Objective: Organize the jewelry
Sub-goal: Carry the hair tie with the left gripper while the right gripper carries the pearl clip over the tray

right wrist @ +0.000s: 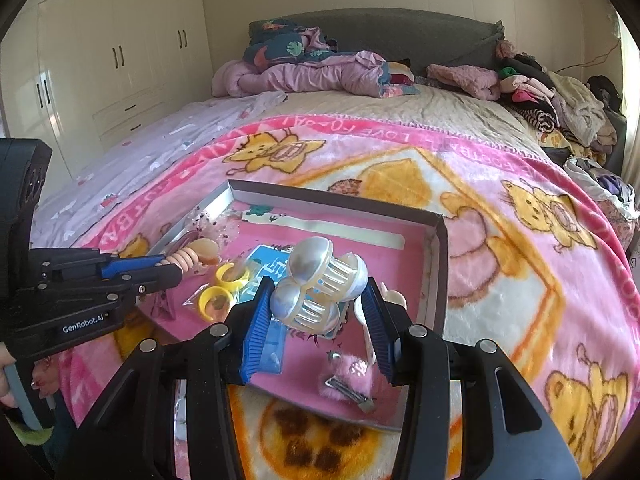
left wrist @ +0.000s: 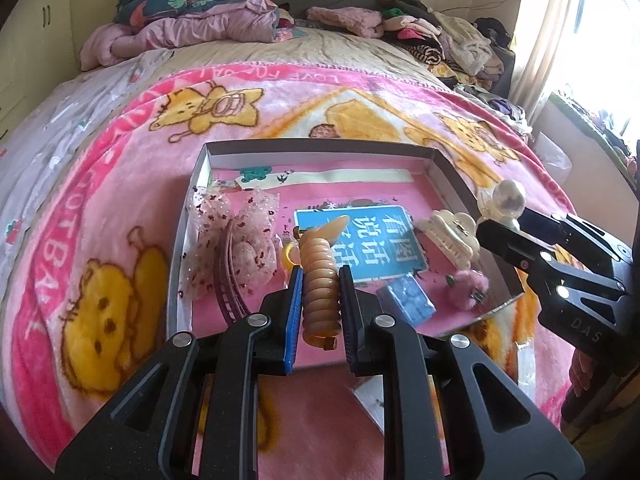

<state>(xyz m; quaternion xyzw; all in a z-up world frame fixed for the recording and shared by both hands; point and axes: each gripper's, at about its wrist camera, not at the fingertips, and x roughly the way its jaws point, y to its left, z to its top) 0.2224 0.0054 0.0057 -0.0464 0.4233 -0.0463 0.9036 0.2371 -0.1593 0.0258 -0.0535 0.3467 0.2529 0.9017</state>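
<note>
While my left gripper [left wrist: 320, 276] clamps one ribbed tan clip [left wrist: 320, 280] over the box [left wrist: 320, 147], my right gripper [right wrist: 318, 300] grips one pearly claw clip [right wrist: 320, 280] there; only its view shows two yellow rings [right wrist: 232, 276] inside.

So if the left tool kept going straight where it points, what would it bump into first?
Probably the blue card lying in the box. The left tool, shut on the tan spiral clip, aims down at it, though depth is hard to judge.

A bed [right wrist: 400, 128] with a grey headboard [right wrist: 400, 30] fills the room. Cream wardrobes [right wrist: 120, 64] stand left of the bed. A bright curtained window [left wrist: 580, 20] lies to its right.
</note>
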